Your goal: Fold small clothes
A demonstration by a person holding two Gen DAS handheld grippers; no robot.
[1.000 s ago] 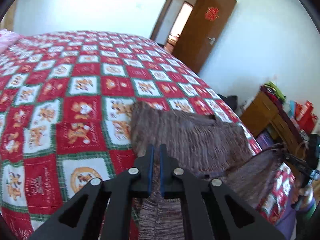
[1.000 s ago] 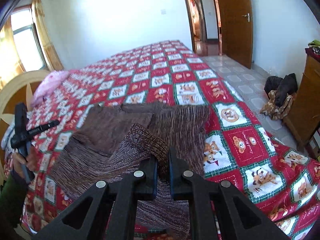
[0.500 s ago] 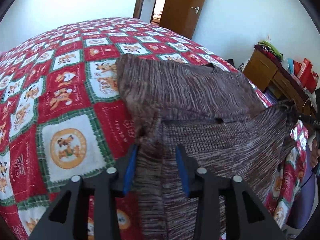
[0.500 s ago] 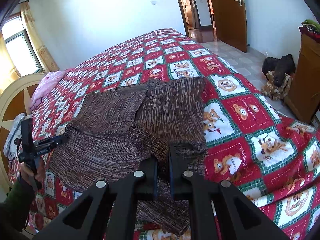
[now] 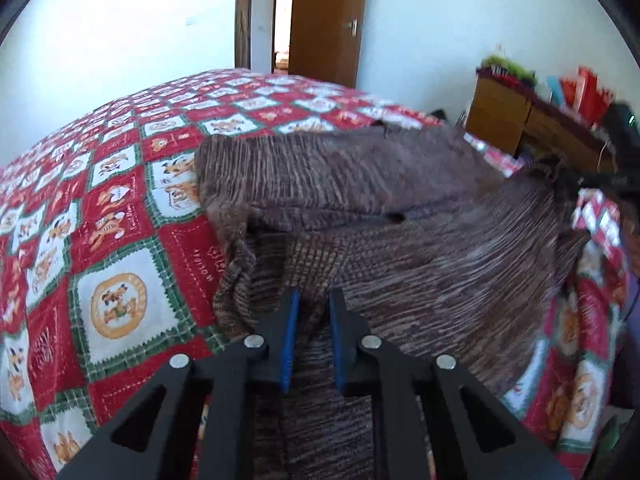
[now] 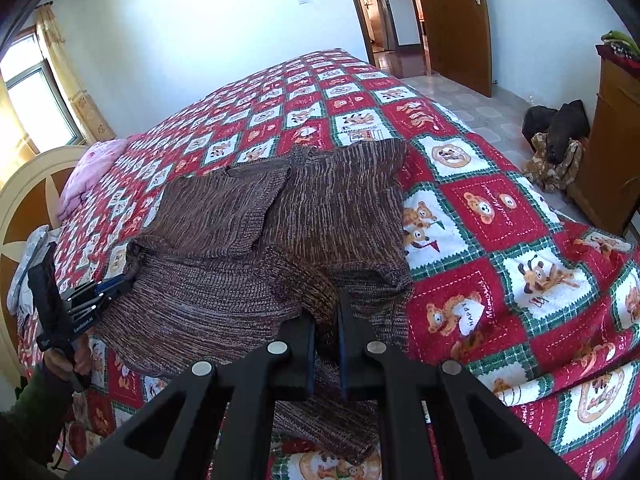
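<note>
A brown knitted sweater [image 6: 280,232] lies spread on the red patchwork bedspread [image 6: 500,216], its sleeves folded in over the body. In the left wrist view the sweater [image 5: 380,208] fills the middle. My left gripper [image 5: 312,300] is shut on a bunched fold at the sweater's near left edge; it also shows in the right wrist view [image 6: 112,286] at the sweater's left side. My right gripper [image 6: 326,308] is shut on a fold of the sweater at its near hem, with cloth hanging below the fingers.
A wooden cabinet [image 6: 616,152] stands right of the bed, with dark clothes [image 6: 556,140] on the tiled floor beside it. A pink pillow [image 6: 88,168] and the headboard [image 6: 24,216] are at the left. A brown door [image 5: 324,20] is behind the bed.
My left gripper opened half a second ago and has closed again on a fold of the sweater's left edge. My right gripper kept its hold and rose slightly.
</note>
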